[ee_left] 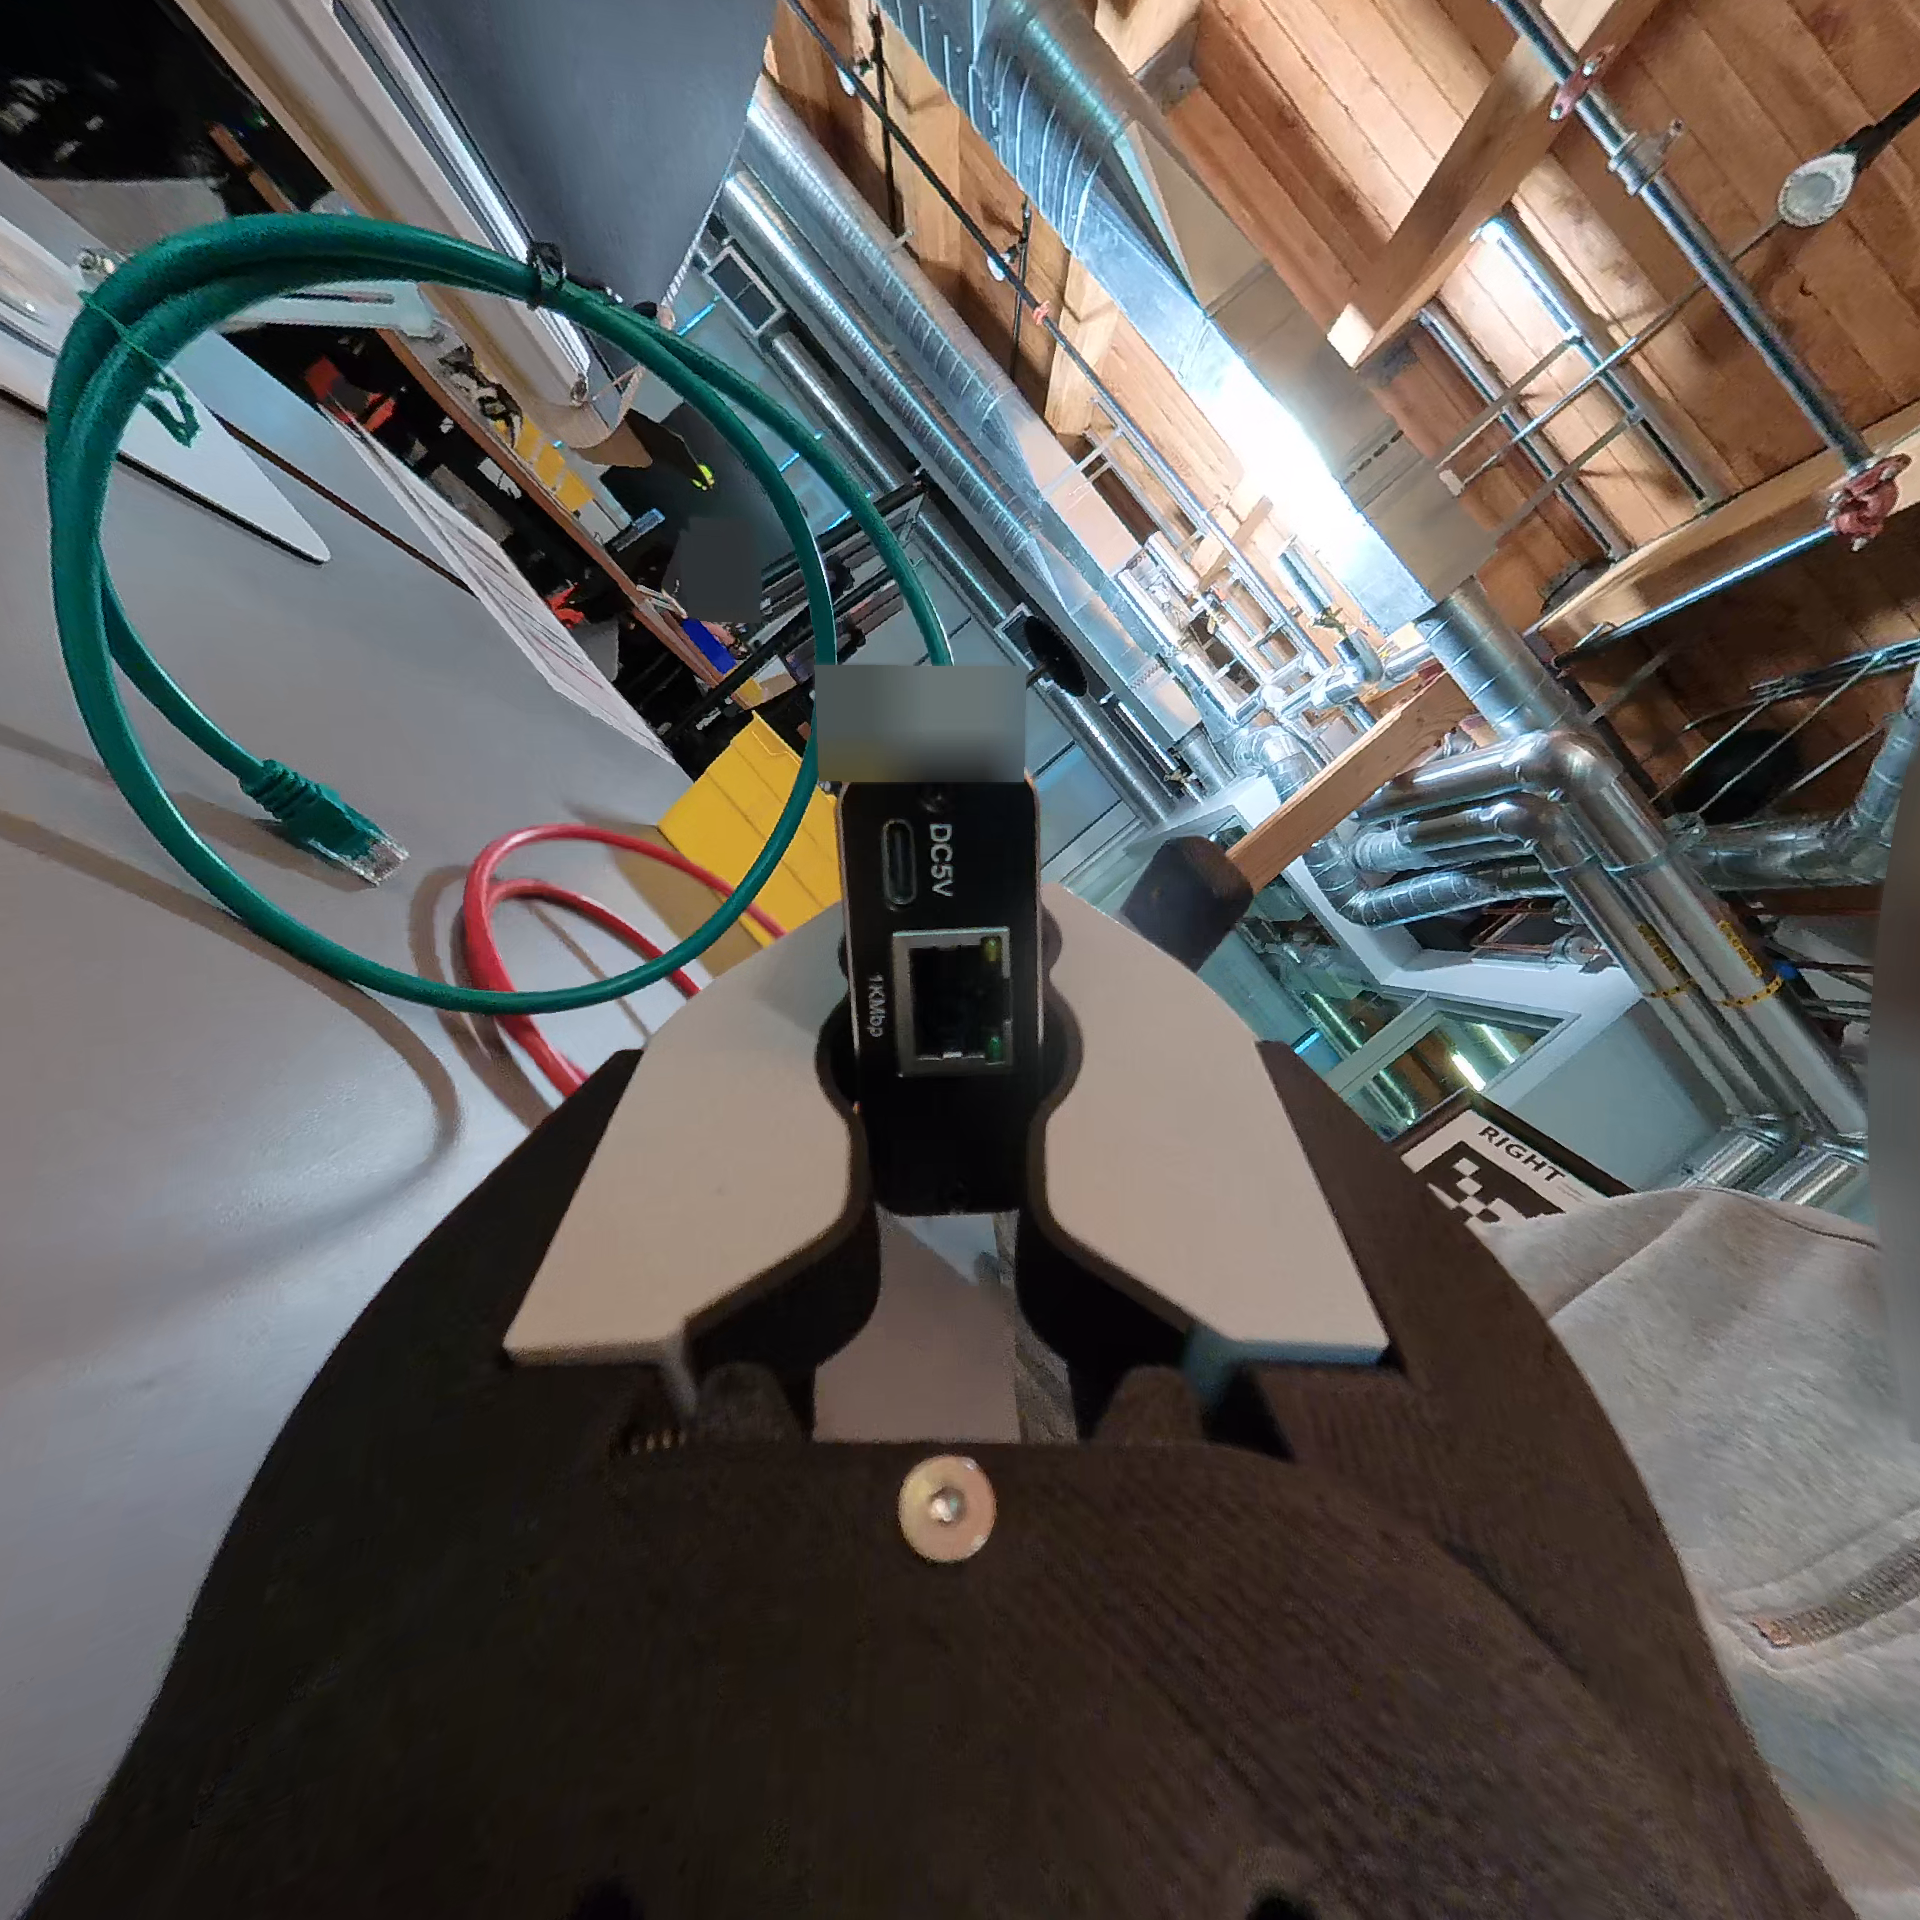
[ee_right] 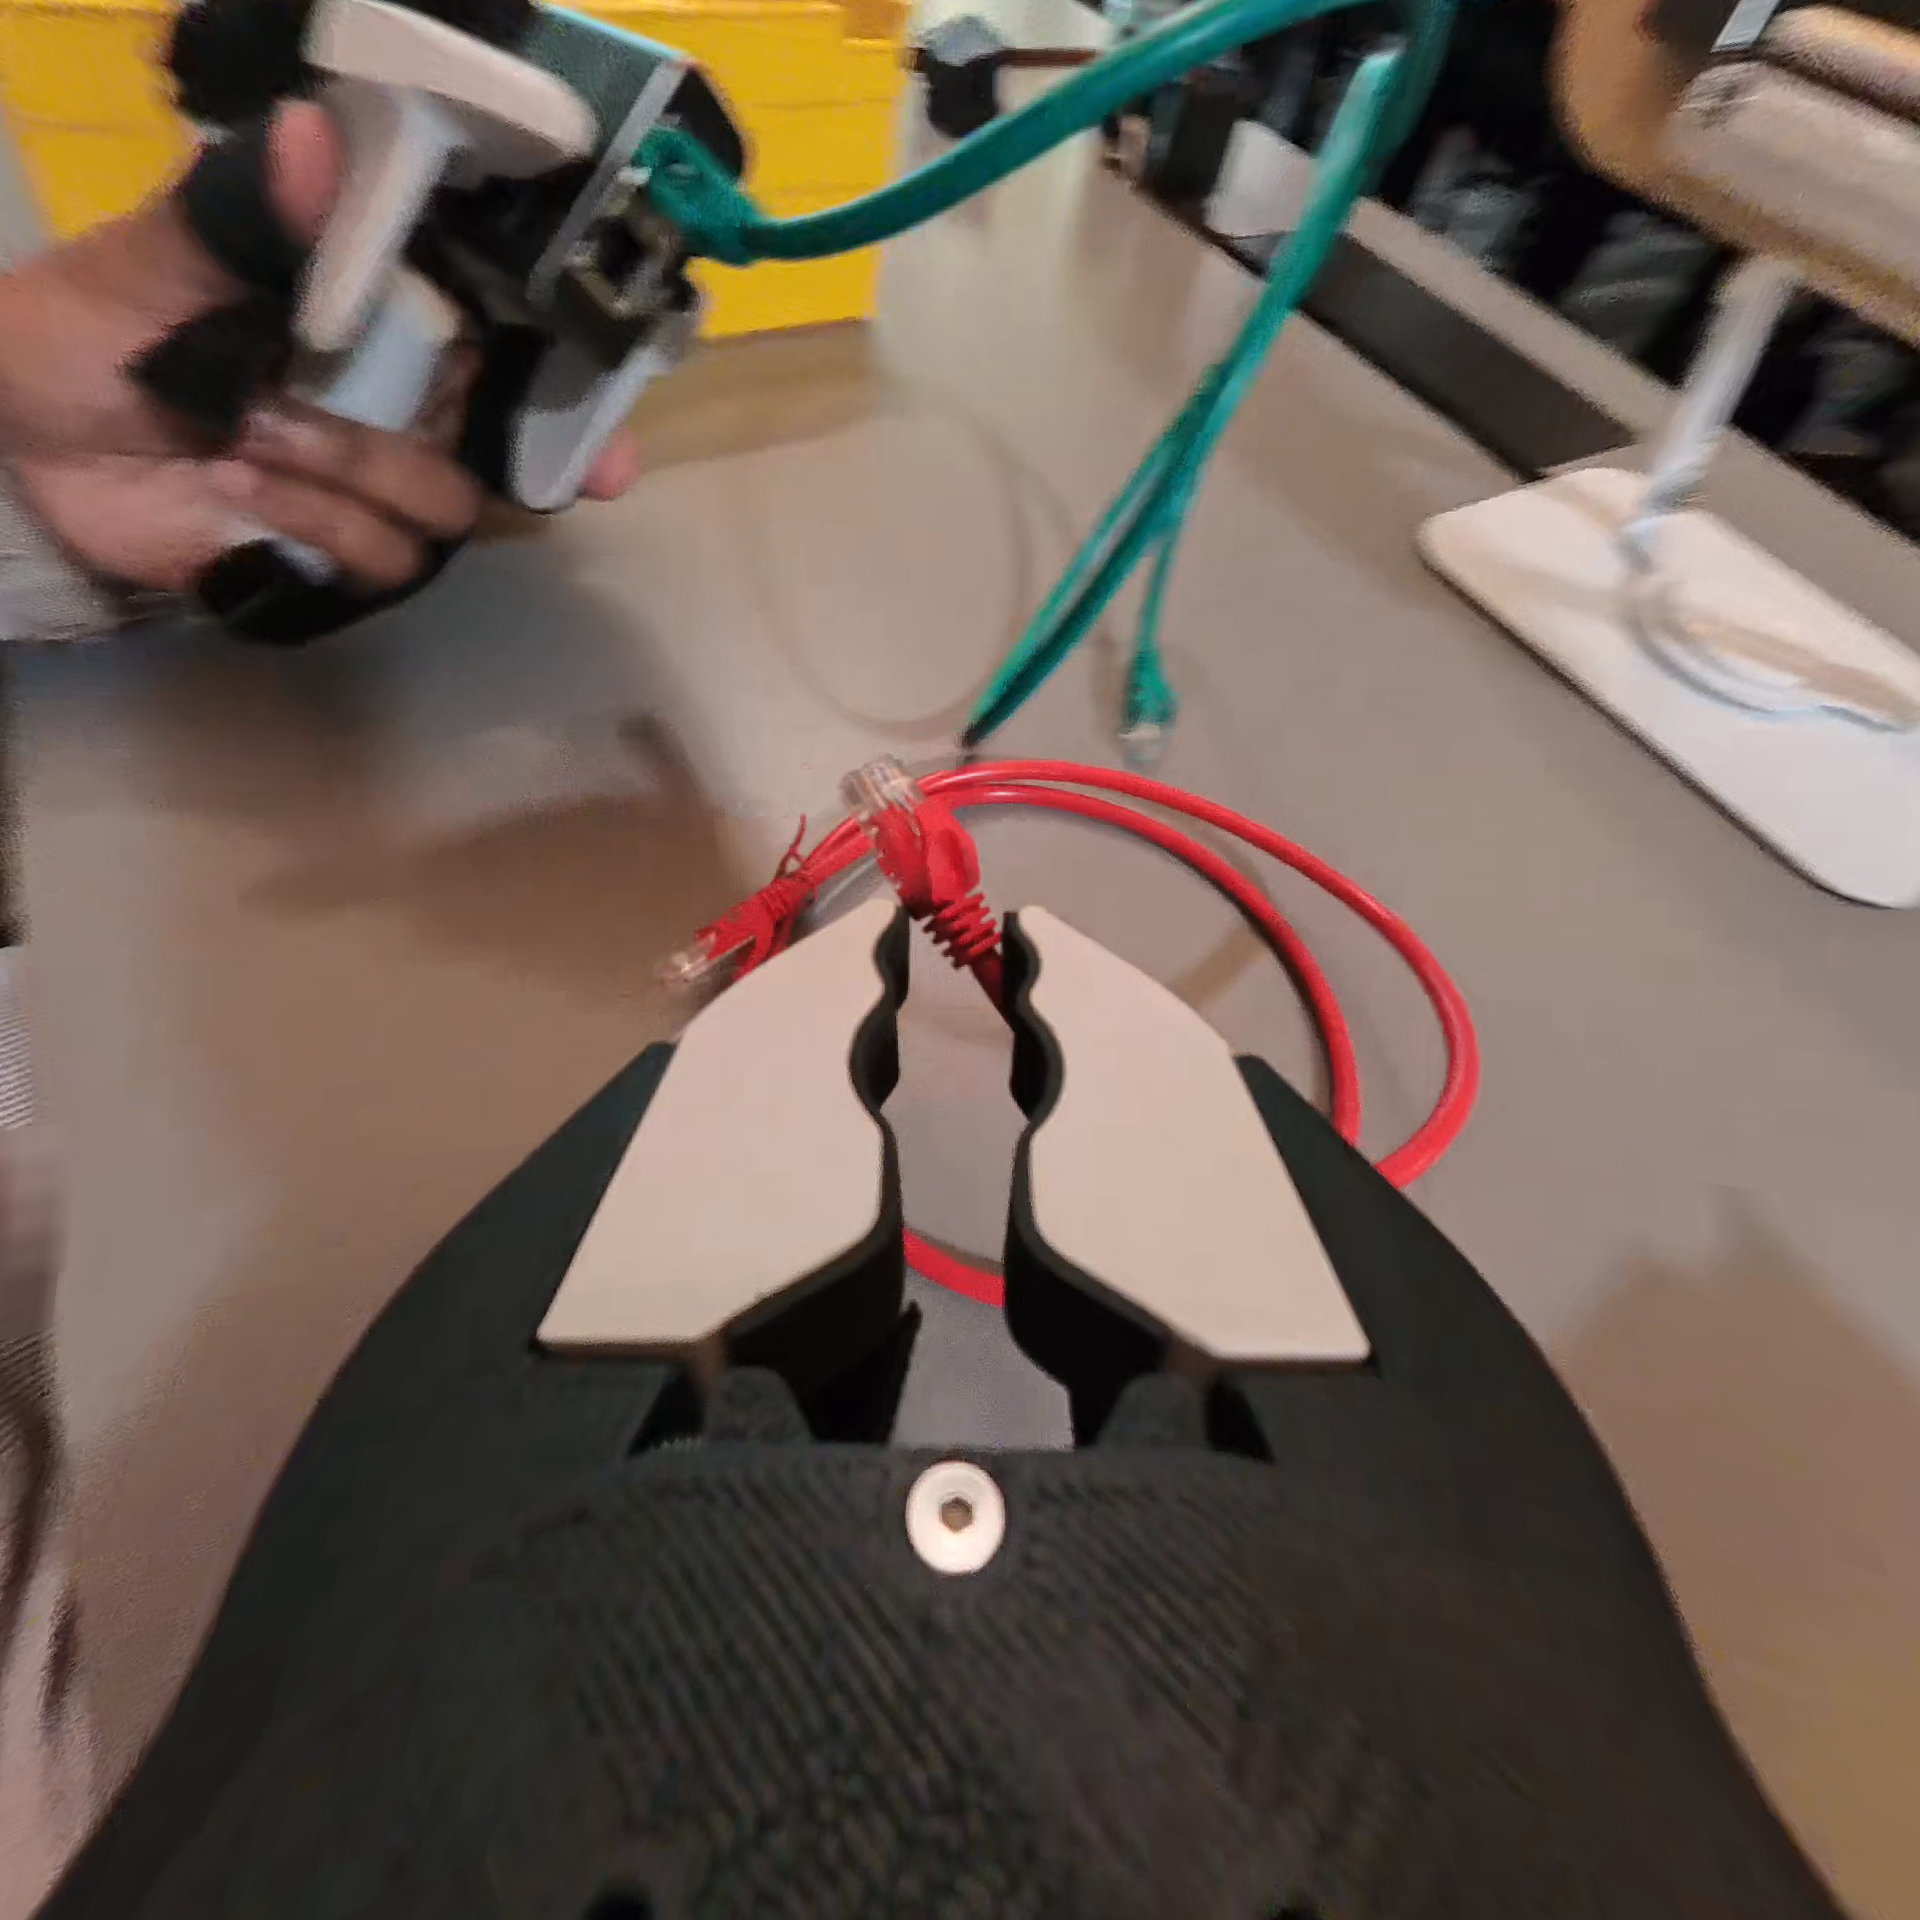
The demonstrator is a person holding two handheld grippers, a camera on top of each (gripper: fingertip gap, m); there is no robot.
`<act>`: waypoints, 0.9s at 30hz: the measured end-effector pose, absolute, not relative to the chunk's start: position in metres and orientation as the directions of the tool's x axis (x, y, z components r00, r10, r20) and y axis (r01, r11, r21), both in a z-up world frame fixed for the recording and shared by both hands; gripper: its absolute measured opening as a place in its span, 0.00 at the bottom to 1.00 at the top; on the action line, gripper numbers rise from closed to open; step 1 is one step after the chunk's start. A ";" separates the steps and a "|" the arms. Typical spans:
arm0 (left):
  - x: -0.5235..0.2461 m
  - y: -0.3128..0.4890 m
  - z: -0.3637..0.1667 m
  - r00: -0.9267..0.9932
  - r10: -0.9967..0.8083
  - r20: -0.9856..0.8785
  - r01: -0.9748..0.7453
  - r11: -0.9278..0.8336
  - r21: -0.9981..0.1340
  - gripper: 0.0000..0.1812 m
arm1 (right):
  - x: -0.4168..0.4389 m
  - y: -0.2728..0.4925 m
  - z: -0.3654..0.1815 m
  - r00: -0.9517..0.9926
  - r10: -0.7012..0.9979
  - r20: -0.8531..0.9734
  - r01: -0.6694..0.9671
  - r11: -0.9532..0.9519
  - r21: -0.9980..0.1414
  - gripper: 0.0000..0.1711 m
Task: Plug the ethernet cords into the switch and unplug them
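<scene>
My left gripper (ee_left: 940, 920) is shut on the small black switch (ee_left: 935, 852) and holds it off the table, with an empty port facing the camera. A green ethernet cord (ee_left: 94, 582) loops from behind the switch, and its free plug (ee_left: 332, 831) lies on the table. In the right wrist view the green cord (ee_right: 935, 177) is plugged into the switch (ee_right: 613, 260). My right gripper (ee_right: 956, 940) is shut on the boot of the red ethernet cord (ee_right: 1444, 1018), plug (ee_right: 883, 790) pointing up and away. Its other plug (ee_right: 717, 945) lies on the table.
The grey table (ee_left: 260, 1195) carries a white monitor stand base (ee_right: 1662, 665) at the right. Yellow bins (ee_right: 810, 156) stand beyond the far edge. A person's hand (ee_right: 208, 468) holds the left gripper, and a sleeve (ee_left: 1714, 1455) shows at the right.
</scene>
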State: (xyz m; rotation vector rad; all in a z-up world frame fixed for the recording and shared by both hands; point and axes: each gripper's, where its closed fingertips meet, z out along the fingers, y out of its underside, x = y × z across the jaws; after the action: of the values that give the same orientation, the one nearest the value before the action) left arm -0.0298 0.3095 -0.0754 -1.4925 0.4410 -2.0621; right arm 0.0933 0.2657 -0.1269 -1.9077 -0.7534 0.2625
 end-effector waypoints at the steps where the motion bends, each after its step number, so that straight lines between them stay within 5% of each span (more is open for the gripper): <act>1: -0.028 0.309 -0.076 -0.224 -0.610 0.760 0.240 -0.791 -0.564 0.14 | 0.099 0.270 -0.124 0.808 0.553 0.202 0.406 -0.276 -0.871 0.10; 13: 0.023 0.265 -0.085 -0.284 -0.535 0.796 0.142 -0.844 -0.517 0.14 | 0.056 0.262 -0.104 0.526 0.301 0.795 0.829 0.029 -0.559 0.10; 27: 0.027 0.263 -0.090 -0.290 -0.504 0.814 0.129 -0.863 -0.488 0.14 | 0.044 0.255 -0.100 0.453 0.247 0.857 0.870 0.087 -0.485 0.08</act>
State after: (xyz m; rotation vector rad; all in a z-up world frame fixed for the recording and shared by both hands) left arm 0.0270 0.2626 -0.0896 -1.5668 0.4664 -2.1941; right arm 0.0444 0.2554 -0.1004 -1.4484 -1.0500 -0.6230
